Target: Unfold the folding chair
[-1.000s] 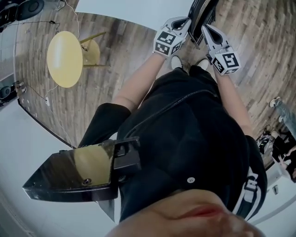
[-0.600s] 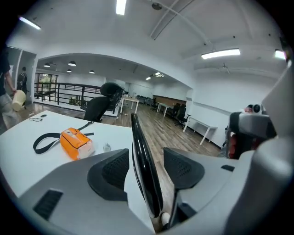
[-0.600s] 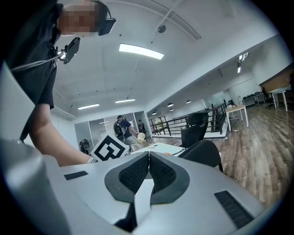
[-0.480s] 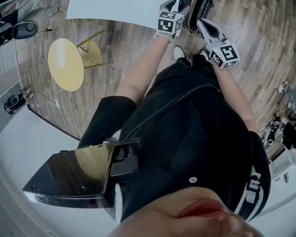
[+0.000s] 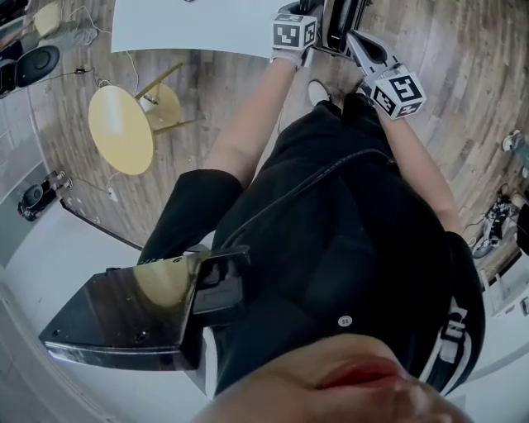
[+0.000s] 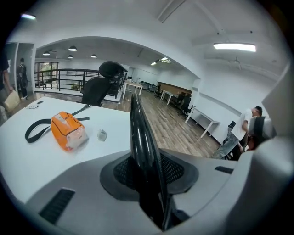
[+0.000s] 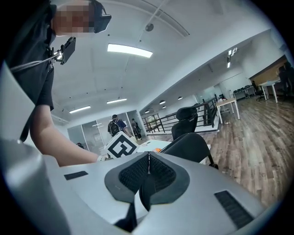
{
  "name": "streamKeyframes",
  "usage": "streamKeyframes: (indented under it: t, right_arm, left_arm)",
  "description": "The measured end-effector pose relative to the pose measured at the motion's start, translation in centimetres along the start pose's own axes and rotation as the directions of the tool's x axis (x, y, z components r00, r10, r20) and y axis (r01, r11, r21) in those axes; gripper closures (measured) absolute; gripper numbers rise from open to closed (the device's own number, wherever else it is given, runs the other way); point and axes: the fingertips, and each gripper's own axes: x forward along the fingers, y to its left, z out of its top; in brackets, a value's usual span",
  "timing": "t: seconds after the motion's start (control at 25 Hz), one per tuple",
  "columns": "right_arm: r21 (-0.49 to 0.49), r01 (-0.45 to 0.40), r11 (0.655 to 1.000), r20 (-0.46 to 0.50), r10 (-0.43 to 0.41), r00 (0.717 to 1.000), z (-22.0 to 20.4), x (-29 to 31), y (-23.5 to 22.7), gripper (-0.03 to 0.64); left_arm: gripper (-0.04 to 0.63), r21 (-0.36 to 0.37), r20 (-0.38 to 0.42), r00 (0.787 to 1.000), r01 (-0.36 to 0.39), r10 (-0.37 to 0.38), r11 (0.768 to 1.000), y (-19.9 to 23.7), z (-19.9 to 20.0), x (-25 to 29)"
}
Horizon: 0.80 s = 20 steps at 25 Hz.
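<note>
We see the folding chair (image 5: 343,21) as a flat, glossy black slab, folded shut, at the top of the head view beside the white table (image 5: 190,25). Its thin edge stands between the jaws of the left gripper (image 6: 147,172), which have just been closing and now clamp it. The right gripper (image 5: 357,45), jaws together and empty, lies just beside the chair's right side.

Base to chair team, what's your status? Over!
Left gripper has just been closing, now pinching the folding chair by its black edge. Right gripper shut, nothing seen in it. Chair looks still folded. White table close behind.
</note>
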Motion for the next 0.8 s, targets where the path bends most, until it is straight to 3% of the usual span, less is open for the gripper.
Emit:
streamKeyframes:
  t: [0.16, 0.52, 0.64, 0.8]
  right_arm:
    - [0.028, 0.029, 0.999, -0.026, -0.028, 0.999, -0.7, -0.4, -0.9, 0.618]
    - [0.131, 0.202, 0.971, -0.178, -0.177, 0.968, -5.5, -1.5, -4.8, 0.618]
    - [0.194, 0.273, 0.942, -0.235, -0.226, 0.945, -8.2, -1.9, -6.7, 0.597]
    - [0.251, 0.389, 0.886, -0.347, -0.292, 0.891, -13.3, -1.8, -12.3, 0.507]
  left_arm:
    - [0.508, -0.041, -0.012, 1.0, -0.011, 0.011, 0.999, 0.0, -0.3, -0.5]
    - [0.512, -0.024, -0.031, 1.0, -0.007, 0.006, 1.0, -3.5, -0.3, -1.1]
    - [0.512, -0.004, -0.016, 1.0, -0.007, 0.007, 1.0, -6.1, -0.1, -1.5]
    - [0.512, -0.005, -0.014, 1.0, -0.012, 0.012, 1.0, -8.9, 0.2, 0.0]
